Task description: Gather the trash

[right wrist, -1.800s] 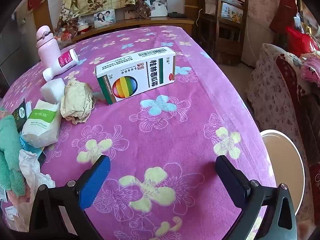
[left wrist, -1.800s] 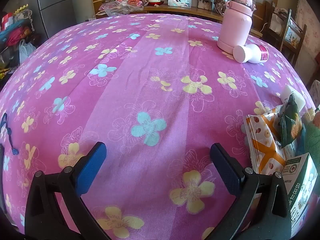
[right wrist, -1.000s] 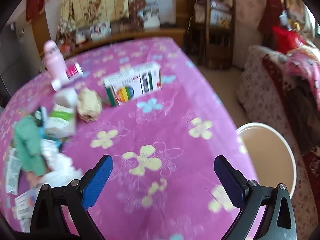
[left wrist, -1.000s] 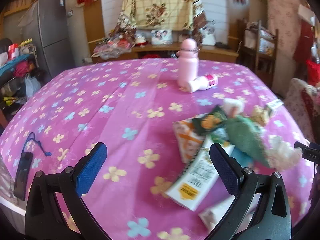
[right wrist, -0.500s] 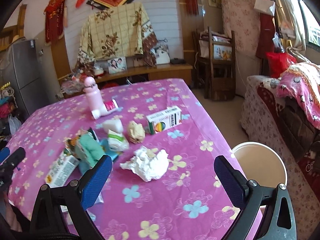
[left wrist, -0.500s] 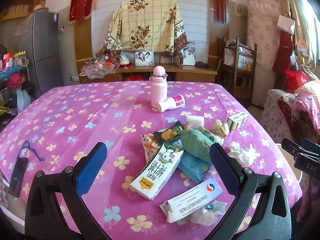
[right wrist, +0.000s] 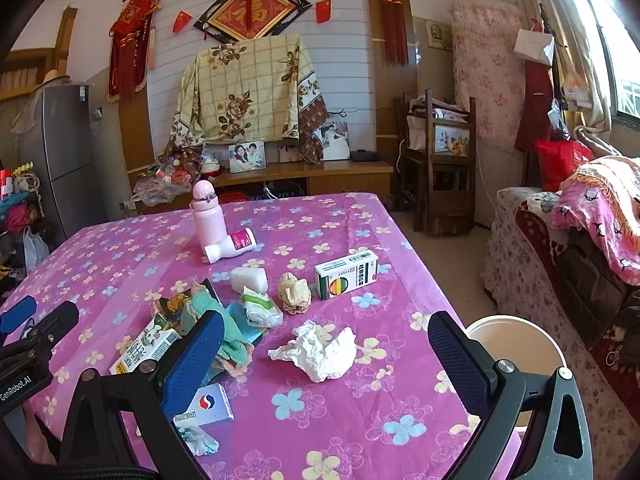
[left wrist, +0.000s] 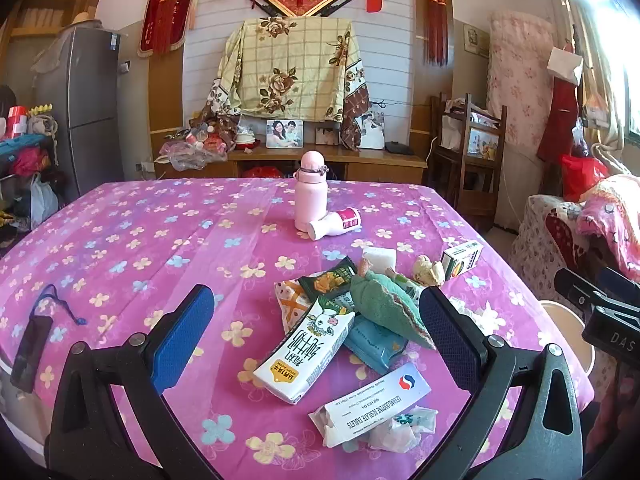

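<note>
— So, what does each view give you?

— Both hand-held grippers hover above the near edge of the surface (left wrist: pixel 120 240), which is draped in a pink flowered cloth. The left hand-held gripper (left wrist: pixel 316 328) has its jaws spread wide and holds nothing; the right hand-held gripper (right wrist: pixel 324 354) is likewise spread and empty.

— And the trash?

— It lies in a loose heap toward the near right of the surface. The left view shows a milk carton (left wrist: pixel 306 354) lying flat, a white tablet box (left wrist: pixel 370 408) nearest the edge, snack wrappers (left wrist: pixel 330 280) and a green cloth (left wrist: pixel 380 308) draped over a blue packet (left wrist: pixel 374 344).

— Anything only the right view shows?

— A crumpled white tissue (right wrist: pixel 320 350) lying apart from the heap; in the left view it is mostly behind the gripper's right finger. The right view also shows a round white bin (right wrist: pixel 516 344) on the floor just beside the surface's right edge, plus a brown paper ball (right wrist: pixel 294 292) near a medicine box (right wrist: pixel 348 274).

— What is hard to make out?

— The bin's inside; the finger cuts it off. A pink bottle (left wrist: pixel 311 192) stands farther back, with a small white bottle (left wrist: pixel 334 224) lying on its side against it. A dark flat object (left wrist: pixel 32 344) with a blue cord at the left edge appears only in the left view; I cannot tell what it is.
</note>
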`<act>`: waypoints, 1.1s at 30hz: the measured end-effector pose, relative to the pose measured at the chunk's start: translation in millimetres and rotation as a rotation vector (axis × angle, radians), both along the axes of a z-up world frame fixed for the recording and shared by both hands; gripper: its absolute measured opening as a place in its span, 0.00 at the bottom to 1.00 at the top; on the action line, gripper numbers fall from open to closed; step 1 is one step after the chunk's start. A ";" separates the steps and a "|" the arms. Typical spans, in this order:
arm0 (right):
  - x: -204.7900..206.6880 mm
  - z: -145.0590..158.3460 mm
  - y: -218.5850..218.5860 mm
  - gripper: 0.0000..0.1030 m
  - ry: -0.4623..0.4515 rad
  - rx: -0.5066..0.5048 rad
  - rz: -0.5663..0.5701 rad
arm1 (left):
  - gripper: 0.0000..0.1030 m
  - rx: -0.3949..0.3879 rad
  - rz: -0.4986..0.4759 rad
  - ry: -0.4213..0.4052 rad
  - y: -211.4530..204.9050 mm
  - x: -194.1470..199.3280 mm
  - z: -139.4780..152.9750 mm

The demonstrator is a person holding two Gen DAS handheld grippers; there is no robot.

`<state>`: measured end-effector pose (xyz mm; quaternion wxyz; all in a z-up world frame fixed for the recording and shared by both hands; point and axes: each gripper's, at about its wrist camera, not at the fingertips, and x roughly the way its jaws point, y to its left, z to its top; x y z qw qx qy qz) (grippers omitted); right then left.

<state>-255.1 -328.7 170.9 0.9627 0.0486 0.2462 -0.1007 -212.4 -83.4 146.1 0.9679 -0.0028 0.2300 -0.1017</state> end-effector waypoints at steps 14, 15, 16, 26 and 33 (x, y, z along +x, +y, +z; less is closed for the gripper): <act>2.4 -0.7 5.3 0.98 -0.004 -0.016 0.003 | 0.99 -0.013 0.013 0.010 2.5 2.9 -0.2; 2.8 -0.9 5.5 0.98 -0.005 -0.019 0.003 | 0.99 -0.013 0.013 0.009 2.5 3.5 -0.5; 3.5 -0.6 6.3 0.98 -0.006 -0.020 0.002 | 0.99 -0.014 0.011 0.009 2.4 3.9 -0.6; 4.0 -0.7 6.7 0.98 -0.004 -0.020 0.004 | 0.99 -0.014 0.011 0.012 1.7 5.0 -0.8; 9.0 -2.2 7.9 0.98 0.004 -0.022 0.007 | 0.99 -0.013 0.012 0.012 1.4 5.9 -1.5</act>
